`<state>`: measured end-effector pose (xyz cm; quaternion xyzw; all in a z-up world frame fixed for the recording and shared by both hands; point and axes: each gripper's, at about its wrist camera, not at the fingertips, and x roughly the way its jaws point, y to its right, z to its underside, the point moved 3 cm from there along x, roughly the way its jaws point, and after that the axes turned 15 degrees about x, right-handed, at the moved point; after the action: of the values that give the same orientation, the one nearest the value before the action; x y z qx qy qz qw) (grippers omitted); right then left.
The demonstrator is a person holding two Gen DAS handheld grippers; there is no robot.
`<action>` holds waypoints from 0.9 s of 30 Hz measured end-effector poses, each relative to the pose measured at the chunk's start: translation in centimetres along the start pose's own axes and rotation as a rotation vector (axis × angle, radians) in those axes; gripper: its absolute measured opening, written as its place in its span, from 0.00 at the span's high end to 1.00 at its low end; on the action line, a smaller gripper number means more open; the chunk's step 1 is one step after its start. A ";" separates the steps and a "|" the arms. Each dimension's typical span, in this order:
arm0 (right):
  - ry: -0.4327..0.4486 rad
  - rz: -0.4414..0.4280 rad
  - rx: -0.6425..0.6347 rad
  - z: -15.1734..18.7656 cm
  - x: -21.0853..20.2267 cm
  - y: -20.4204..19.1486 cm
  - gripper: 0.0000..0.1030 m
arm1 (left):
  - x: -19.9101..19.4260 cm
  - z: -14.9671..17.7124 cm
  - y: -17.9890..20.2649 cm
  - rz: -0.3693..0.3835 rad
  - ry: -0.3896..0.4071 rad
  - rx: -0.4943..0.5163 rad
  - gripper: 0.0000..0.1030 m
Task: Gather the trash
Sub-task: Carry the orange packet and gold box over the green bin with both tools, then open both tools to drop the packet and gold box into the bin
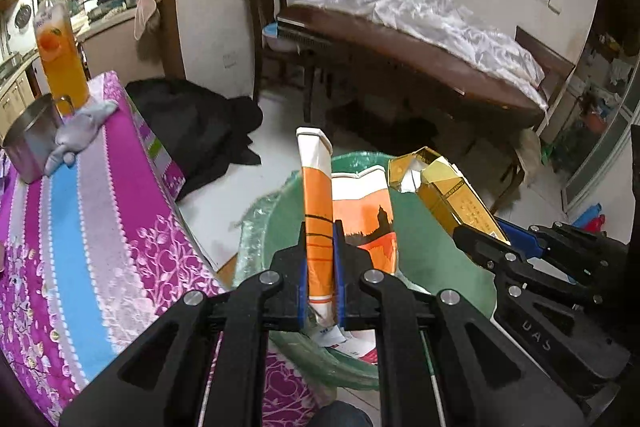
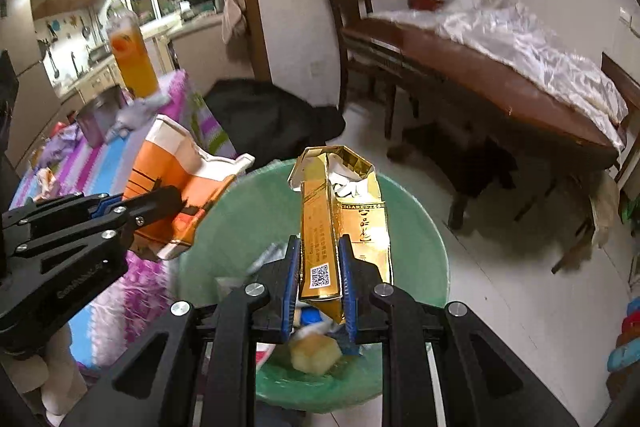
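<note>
My left gripper (image 1: 320, 231) is shut on a flattened orange and white carton (image 1: 320, 187) and holds it over the green bin (image 1: 280, 223) lined with a plastic bag. My right gripper (image 2: 320, 247) is shut on a crumpled gold cigarette carton (image 2: 340, 211) and holds it over the same bin (image 2: 416, 227). Each gripper shows in the other's view: the right one (image 1: 472, 239) with the gold carton (image 1: 452, 195), the left one (image 2: 160, 203) with the orange carton (image 2: 180, 179). Scraps of trash (image 2: 312, 355) lie in the bin.
A table with a pink and blue striped cloth (image 1: 92, 207) stands left of the bin, bearing an orange drink bottle (image 1: 60, 55), a metal cup (image 1: 28, 143) and a grey rag (image 1: 80, 131). A black bag (image 1: 192, 123) lies on the floor. A brown table (image 1: 400, 51) with white plastic stands behind.
</note>
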<state>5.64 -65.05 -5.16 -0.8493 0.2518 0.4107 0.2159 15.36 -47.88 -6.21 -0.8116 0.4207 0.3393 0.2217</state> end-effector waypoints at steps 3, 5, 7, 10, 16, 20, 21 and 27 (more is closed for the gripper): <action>-0.034 0.007 0.004 0.4 0.9 0.1 0.81 | 0.9 0.2 0.0 0.001 -0.031 -0.001 0.92; -0.047 0.011 0.003 0.6 1.1 0.1 0.81 | 1.3 0.3 -0.1 0.007 -0.048 -0.002 0.92; -0.060 0.014 0.003 0.7 1.6 0.1 0.81 | 1.4 0.3 -0.2 0.008 -0.058 -0.001 0.92; -0.065 0.013 0.001 1.2 1.4 -0.2 0.81 | 1.5 0.1 0.0 0.007 -0.060 0.000 0.92; -0.061 0.012 0.003 1.2 1.5 -0.4 0.81 | 1.5 -0.2 0.0 0.006 -0.054 -0.001 0.91; -0.051 0.011 0.005 1.2 1.2 -0.4 0.80 | 1.6 -0.3 -0.2 -0.004 -0.052 -0.007 0.91; -0.045 0.012 0.007 1.1 1.2 -0.2 0.80 | 1.6 -0.4 -0.3 -0.006 -0.054 -0.009 0.91; -0.014 0.014 0.024 0.8 0.4 0.2 0.64 | 1.2 -0.3 -0.8 -0.046 -0.042 -0.012 0.44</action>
<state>5.25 -64.89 -5.99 -0.8420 0.2611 0.4148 0.2252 16.65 -48.29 -6.80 -0.8152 0.3950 0.3535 0.2333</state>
